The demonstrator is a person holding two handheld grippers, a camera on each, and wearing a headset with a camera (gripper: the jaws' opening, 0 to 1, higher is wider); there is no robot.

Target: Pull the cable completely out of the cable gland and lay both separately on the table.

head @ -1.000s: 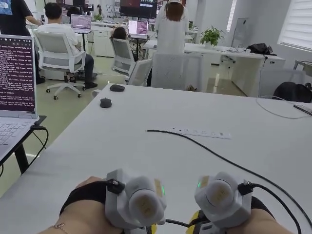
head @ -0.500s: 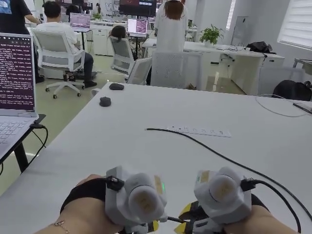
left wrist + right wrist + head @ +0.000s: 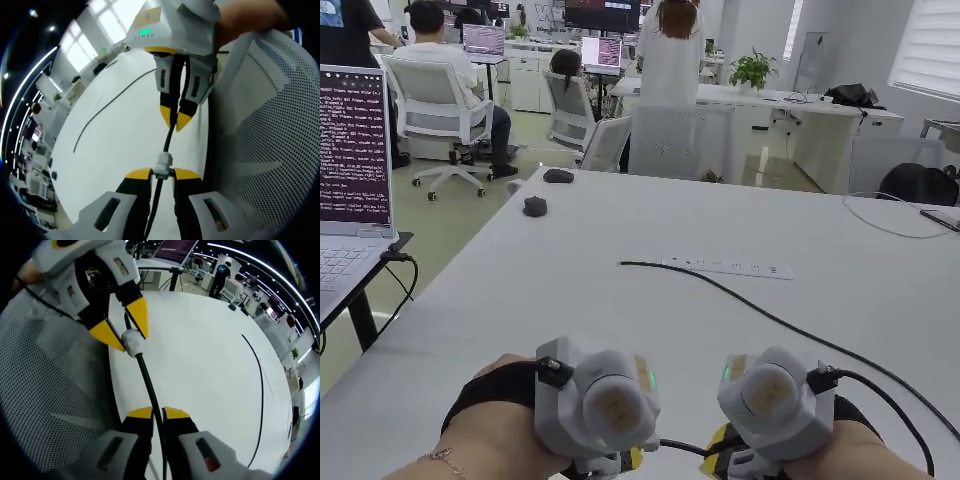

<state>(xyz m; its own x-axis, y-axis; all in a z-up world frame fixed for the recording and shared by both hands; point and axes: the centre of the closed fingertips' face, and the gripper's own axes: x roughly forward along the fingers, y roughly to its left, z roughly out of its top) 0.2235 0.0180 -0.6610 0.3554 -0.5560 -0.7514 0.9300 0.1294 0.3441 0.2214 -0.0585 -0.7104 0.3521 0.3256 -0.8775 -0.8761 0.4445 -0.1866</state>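
Now the right claw (image 3: 154, 413), clenching the cable (image 3: 146, 377), is pulling farther from the gland (image 3: 163, 163) clenched in the left claw (image 3: 162, 174), cable not yet free.

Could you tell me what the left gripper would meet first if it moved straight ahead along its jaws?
Most likely the right gripper, shut on the cable just ahead; depth is somewhat unclear.

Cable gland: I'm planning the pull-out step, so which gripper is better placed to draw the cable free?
Right, probably. The right gripper is shut on the black cable just beside the white cable gland, so it can draw the cable away, while the left gripper clamps the gland itself and can anchor it.
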